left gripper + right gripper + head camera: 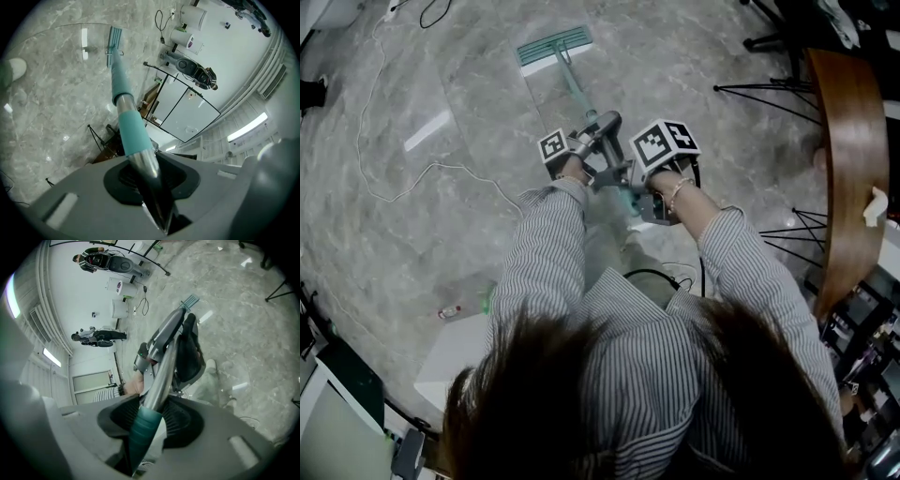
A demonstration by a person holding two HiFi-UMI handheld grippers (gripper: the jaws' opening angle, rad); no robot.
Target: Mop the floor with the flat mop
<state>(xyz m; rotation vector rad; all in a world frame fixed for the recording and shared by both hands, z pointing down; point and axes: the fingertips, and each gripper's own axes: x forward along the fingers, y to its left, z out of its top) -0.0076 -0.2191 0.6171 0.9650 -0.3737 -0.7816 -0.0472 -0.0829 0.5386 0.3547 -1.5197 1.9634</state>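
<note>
Both sets of jaws were clamped on the flat mop's handle (575,87), the left gripper (145,177) further down it, nearer the mop head (554,44); the right gripper (145,423) held the upper end; the handle's long axis sloped forward and down to the head, flat on the floor (694,56).

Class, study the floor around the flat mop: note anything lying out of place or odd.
A loose white cable snakes across the grey marble floor left of the teal flat mop, where a sweep might snag it. A small object lies by the person's left side; too small to identify.
</note>
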